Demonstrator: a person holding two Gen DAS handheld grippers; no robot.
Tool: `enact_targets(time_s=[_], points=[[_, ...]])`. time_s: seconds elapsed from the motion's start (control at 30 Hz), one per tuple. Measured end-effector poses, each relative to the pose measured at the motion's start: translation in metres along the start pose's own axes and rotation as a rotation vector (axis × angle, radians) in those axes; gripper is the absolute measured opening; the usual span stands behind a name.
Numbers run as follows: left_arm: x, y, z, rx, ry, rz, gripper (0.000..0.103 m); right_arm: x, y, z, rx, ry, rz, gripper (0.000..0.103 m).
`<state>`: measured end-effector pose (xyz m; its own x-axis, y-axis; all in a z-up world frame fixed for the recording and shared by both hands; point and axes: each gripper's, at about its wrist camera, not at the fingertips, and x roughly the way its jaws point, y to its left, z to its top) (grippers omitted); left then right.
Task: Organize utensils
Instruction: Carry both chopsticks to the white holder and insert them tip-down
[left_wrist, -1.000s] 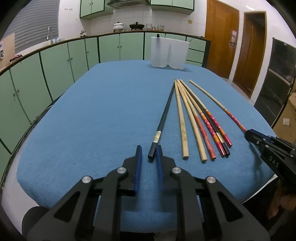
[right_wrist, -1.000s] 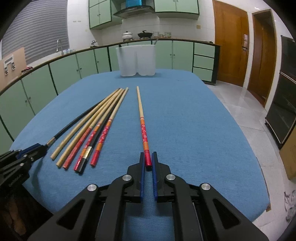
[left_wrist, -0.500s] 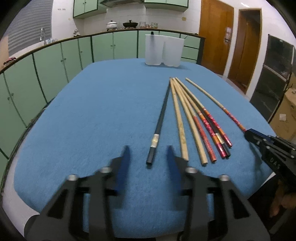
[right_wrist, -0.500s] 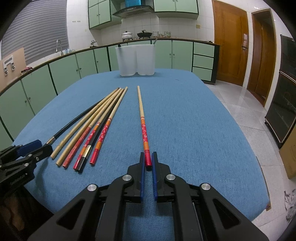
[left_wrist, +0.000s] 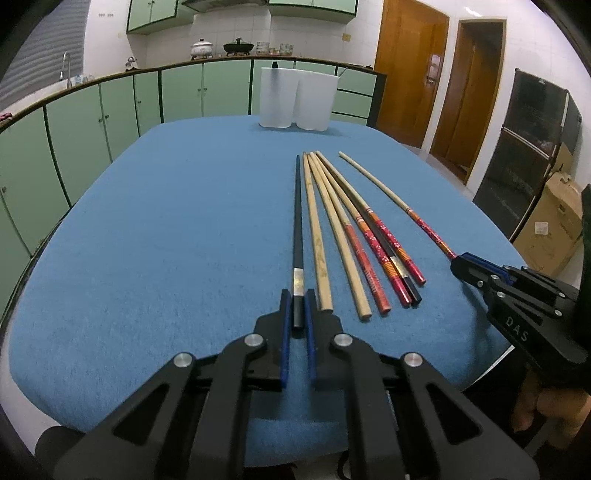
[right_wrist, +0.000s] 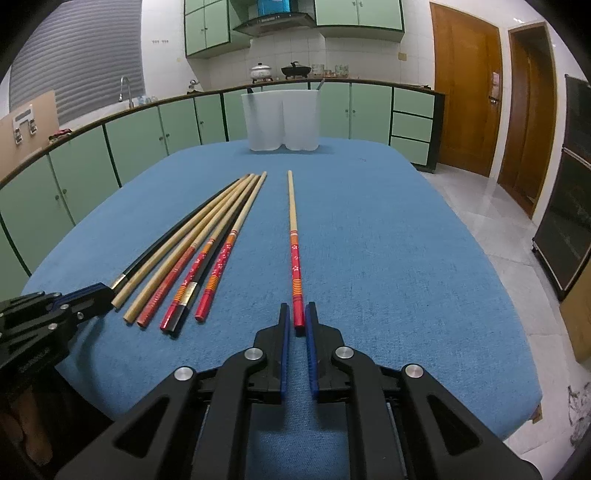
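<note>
Where jaws close: black chopstick.

Both wrist cameras sit low at the near edge of the table, looking forward along their own fingers toward the white holder at the far end. The left view sits left of the right; both share the chopsticks, holder and cabinets

right gripper hides the red-banded chopstick's near end.
</note>
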<state>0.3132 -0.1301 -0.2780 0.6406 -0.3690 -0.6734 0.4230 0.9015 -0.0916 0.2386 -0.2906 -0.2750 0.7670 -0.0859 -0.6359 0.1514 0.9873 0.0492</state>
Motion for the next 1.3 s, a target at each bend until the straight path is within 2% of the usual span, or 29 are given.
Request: enact_targets(time_s=[0.3, 0.4, 0.63, 0.8, 0.97, 1.3], points=[[-0.004, 0.004, 0.003, -0.018, 0.000, -0.034, 0.006, -0.005, -0.003, 0.003, 0.019, 0.012, 0.034, 0.006], [-0.016, 0.008, 0.007, -0.033, -0.018, -0.041, 0.006, -0.015, -0.004, 0.007, 0.028, -0.007, 0.047, 0.006], [-0.054, 0.010, 0.038, -0.059, -0.075, -0.027, 0.006, -0.050, -0.008, 0.032, 0.054, -0.049, 0.049, 0.006], [-0.082, 0.012, 0.066, -0.052, -0.132, -0.017, 0.006, -0.080, -0.010, 0.066, 0.030, -0.095, 0.048, 0.006], [-0.101, 0.014, 0.097, -0.037, -0.169, -0.026, 0.006, -0.095, -0.009, 0.106, -0.016, -0.099, 0.055, 0.006], [-0.103, 0.017, 0.162, 0.035, -0.163, -0.065, 0.006, -0.084, -0.005, 0.187, -0.108, -0.020, 0.111, 0.006]])
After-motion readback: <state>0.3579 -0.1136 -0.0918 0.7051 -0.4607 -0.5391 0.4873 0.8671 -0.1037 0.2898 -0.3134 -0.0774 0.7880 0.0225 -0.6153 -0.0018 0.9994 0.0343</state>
